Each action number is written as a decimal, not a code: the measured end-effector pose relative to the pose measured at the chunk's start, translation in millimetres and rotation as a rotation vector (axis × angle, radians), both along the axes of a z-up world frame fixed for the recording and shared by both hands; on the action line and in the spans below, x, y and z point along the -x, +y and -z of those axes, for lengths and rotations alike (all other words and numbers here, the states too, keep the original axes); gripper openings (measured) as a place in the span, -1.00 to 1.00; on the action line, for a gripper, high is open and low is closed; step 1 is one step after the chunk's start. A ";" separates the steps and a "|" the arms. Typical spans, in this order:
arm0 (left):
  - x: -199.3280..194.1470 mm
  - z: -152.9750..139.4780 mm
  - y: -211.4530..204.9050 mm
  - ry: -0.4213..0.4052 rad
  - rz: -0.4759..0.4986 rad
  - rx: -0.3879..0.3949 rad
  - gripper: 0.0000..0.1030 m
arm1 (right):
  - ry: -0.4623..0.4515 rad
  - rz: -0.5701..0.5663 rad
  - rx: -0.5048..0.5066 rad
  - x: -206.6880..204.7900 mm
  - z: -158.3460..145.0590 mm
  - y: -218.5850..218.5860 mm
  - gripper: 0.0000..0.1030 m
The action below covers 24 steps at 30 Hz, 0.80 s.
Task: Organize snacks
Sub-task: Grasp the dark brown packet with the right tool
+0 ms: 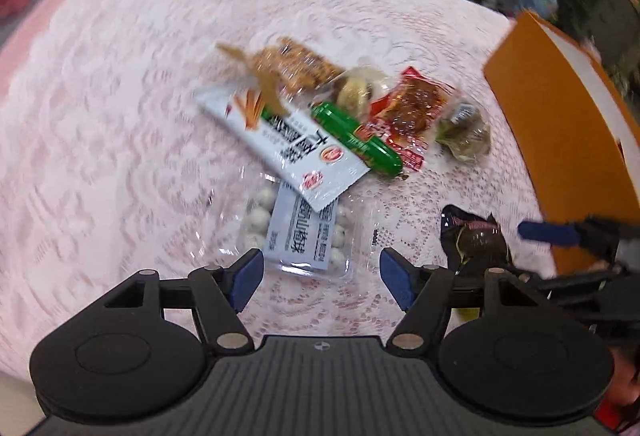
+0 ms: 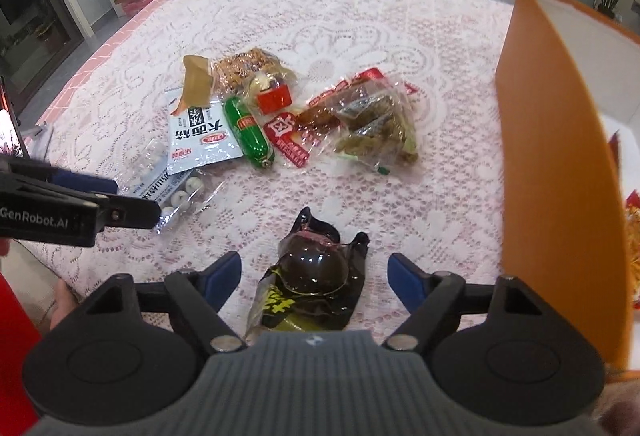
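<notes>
Snacks lie heaped mid-table on a pink lace cloth. In the left wrist view, the left gripper hangs with jaws wide apart and empty, just above a clear pack of white balls; a white packet overlaps that pack, with a green sausage and a red packet beside it. A dark pouch lies to the right, near an orange box. In the right wrist view, the right gripper is spread open and empty, its 2 fingers either side of the dark pouch, not touching it. The orange box stands at right, the heap beyond.
</notes>
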<state>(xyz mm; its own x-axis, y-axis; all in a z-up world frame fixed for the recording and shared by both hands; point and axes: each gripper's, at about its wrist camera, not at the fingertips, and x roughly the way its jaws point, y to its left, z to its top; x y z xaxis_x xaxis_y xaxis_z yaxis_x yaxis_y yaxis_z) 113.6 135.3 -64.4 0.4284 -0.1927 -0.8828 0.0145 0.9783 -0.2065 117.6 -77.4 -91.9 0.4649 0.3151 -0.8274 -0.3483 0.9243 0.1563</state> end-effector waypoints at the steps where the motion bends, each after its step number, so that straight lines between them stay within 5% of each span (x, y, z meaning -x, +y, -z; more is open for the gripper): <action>1: -0.1 3.9 0.9 0.006 -0.018 0.010 0.54 | 0.006 0.000 -0.001 -1.2 1.9 0.7 0.53; 6: 2.8 5.8 -10.9 -0.057 -0.013 -0.055 0.63 | 0.026 -0.013 0.011 -3.2 10.8 5.6 0.50; 11: 3.4 11.1 -25.5 -0.040 0.025 -0.175 0.59 | 0.021 -0.014 0.032 -4.0 15.0 9.0 0.19; 24: 17.2 3.6 17.6 0.008 -0.224 -0.194 0.39 | 0.029 0.000 0.016 -5.0 15.2 4.8 0.14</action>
